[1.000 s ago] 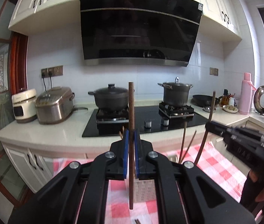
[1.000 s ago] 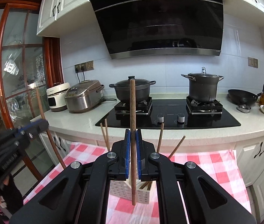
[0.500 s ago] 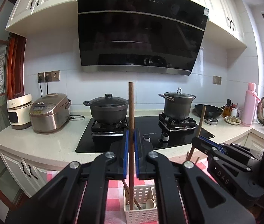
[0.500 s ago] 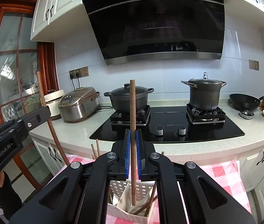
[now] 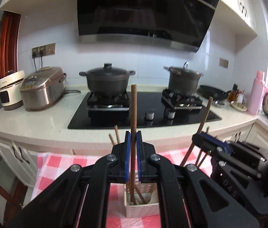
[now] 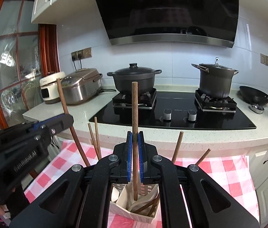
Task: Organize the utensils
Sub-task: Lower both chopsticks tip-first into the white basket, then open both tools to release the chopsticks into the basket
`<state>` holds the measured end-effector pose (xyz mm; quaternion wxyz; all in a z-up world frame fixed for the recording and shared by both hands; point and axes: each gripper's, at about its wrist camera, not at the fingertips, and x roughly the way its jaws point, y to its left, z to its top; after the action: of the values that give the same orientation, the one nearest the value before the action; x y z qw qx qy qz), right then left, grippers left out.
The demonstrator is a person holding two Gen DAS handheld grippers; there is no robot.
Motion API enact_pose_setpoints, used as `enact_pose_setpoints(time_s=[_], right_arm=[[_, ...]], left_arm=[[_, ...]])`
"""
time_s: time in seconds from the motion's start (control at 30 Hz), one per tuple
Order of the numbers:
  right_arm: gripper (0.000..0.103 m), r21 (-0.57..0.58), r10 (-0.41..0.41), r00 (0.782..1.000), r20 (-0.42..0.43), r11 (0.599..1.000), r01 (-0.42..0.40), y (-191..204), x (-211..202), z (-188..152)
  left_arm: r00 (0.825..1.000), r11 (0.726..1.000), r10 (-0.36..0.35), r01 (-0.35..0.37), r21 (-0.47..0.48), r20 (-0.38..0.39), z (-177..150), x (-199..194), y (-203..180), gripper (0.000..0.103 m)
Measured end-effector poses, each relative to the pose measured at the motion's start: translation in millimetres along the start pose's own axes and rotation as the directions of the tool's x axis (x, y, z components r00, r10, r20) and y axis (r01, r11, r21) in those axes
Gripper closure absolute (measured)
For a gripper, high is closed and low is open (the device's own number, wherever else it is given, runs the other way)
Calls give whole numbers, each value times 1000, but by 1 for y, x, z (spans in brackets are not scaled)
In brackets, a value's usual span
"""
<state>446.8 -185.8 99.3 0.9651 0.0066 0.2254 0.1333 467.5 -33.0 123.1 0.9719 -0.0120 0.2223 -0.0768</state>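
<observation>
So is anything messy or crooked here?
A little. The chopsticks already in the white basket lean out in different directions, not tidy. The two held chopsticks are upright. Nothing looks spilled or broken.

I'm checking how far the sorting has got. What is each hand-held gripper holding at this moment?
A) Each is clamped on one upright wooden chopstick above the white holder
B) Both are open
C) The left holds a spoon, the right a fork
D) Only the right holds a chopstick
A: the left hand-held gripper pinches a chopstick, the right hand-held gripper pinches another chopstick, both above the white holder.
</observation>
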Motion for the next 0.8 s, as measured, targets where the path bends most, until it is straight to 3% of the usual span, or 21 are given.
enact_pose_setpoints(time_s=[0.2, 0.37, 0.43, 0.5, 0.6, 0.77, 0.8], right_arm=[[97, 16, -32, 998, -50, 999, 33, -3, 27, -11], [96, 17, -40, 998, -52, 999, 41, -4, 41, -13], [91, 15, -43, 998, -48, 999, 44, -3, 43, -11], [87, 21, -38, 999, -39, 999, 39, -4, 40, -10], [66, 22, -27, 1000, -5, 999, 27, -4, 26, -8], [65, 12, 0, 999, 34, 1000, 0, -2, -7, -11], [65, 9, 7, 999, 43, 1000, -8, -1, -18, -15]], left_arm=[[995, 1000, 18, -18, 3, -95, -15, 28, 1, 97], [994, 999, 38, -39, -9, -103, -21, 38, 7, 96], [994, 999, 40, -43, -27, -97, -21, 38, 12, 85], [995, 998, 42, -45, -33, -89, -20, 34, 15, 82], [996, 998, 59, -60, -23, -67, -19, 25, 17, 76], [997, 996, 78, -79, -37, -25, -23, -2, 26, 61], [996, 995, 87, -88, -43, -13, -27, -10, 28, 54]])
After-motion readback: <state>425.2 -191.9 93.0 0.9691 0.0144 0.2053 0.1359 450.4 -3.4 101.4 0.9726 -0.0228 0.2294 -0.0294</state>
